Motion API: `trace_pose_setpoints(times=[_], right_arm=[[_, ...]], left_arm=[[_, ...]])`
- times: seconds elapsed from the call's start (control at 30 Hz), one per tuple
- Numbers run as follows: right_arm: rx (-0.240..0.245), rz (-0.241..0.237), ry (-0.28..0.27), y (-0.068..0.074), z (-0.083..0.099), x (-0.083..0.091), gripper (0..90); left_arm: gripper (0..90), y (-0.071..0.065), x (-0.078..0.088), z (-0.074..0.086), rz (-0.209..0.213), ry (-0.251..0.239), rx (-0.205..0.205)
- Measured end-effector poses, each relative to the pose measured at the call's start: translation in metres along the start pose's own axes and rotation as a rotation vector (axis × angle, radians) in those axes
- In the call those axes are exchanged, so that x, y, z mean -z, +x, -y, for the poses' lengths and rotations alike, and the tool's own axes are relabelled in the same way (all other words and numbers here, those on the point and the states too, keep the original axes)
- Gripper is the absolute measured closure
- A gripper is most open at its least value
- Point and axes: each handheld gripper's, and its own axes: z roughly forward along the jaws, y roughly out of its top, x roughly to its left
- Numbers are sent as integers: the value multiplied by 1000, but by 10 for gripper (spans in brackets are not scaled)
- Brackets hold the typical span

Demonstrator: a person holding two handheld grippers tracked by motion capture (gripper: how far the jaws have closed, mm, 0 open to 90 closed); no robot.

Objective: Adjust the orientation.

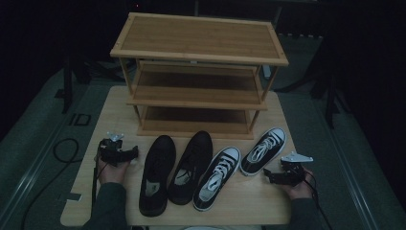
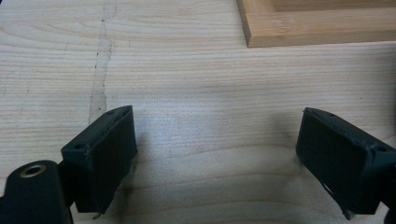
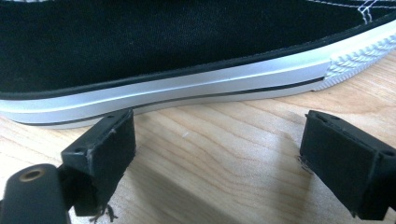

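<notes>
Two all-black shoes and two black-and-white sneakers lie in a row on the wooden table, in front of a three-shelf bamboo rack. My left gripper rests at the left of the row, open, with bare wood between its jaws. At the right end my right gripper is open and points at the side of the rightmost sneaker, whose white sole lies just beyond its fingertips.
A corner of the rack's bottom frame shows ahead of the left gripper. Black cables lie on the grey floor at the left. Dark stands rise beside the rack at both sides.
</notes>
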Motion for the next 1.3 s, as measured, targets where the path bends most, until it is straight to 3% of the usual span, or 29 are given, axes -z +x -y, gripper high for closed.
trace_pose_setpoints(times=[0.3,0.47,0.57,0.73,1.03,1.07,1.3], right_arm=[[0,0,0,0,0,0,103],[1,-1,0,0,0,0,103],[1,-1,-1,0,0,0,103],[1,-1,0,0,0,0,103],[1,-1,0,0,0,0,103],[1,0,0,0,0,0,103],[1,-1,0,0,0,0,103]], left_arm=[[172,0,2,0,14,-1,-15],[308,-1,5,0,23,3,-20],[337,-1,7,-1,30,8,-24],[391,0,11,-2,81,20,-19],[423,-5,29,-12,142,16,-80],[423,-8,33,-15,147,17,-106],[423,-15,45,-22,188,16,-142]])
